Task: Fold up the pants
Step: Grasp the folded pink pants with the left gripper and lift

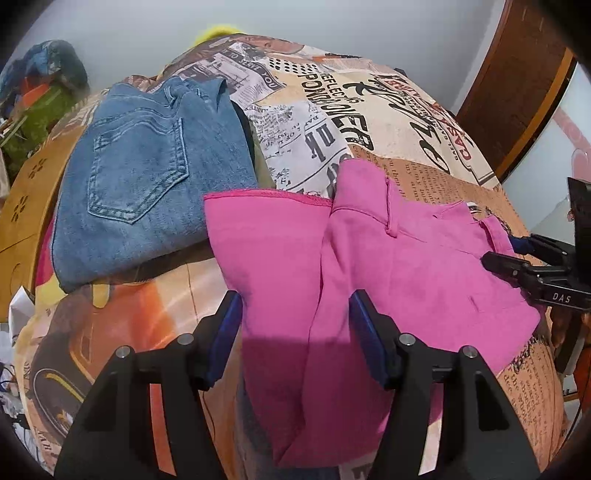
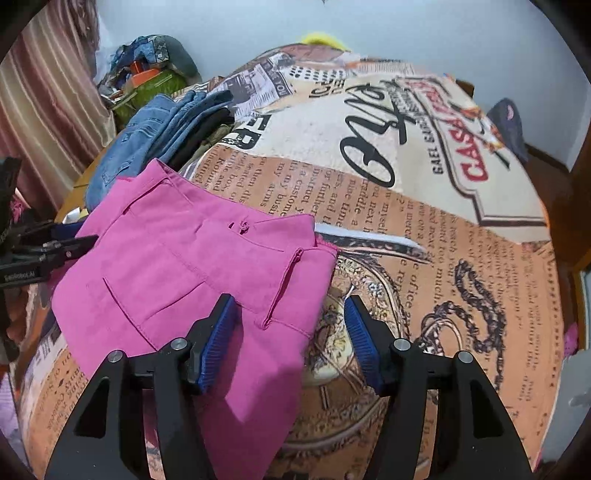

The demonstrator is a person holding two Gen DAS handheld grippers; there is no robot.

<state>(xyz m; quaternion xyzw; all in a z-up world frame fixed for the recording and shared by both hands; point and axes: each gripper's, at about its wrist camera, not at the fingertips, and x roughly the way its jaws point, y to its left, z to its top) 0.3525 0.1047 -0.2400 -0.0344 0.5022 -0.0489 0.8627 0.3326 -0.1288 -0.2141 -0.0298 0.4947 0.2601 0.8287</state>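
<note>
Lying folded: one pink pants (image 1: 369, 266), one jeans (image 1: 147, 181).

Pink pants (image 1: 388, 258) lie partly folded on the printed cloth, beside folded jeans.

A pale blue-grey wall (image 2: 369, 22) runs behind a surface covered with a printed cloth (image 2: 424, 221) of newspaper text and lettering in cream, orange and black. A striped reddish-brown curtain (image 2: 48, 92) hangs at the left, with a heap of mixed clutter (image 2: 151, 62) beside it. A brown wooden frame (image 1: 517, 85) stands at the right, and the light is soft and even.
</note>
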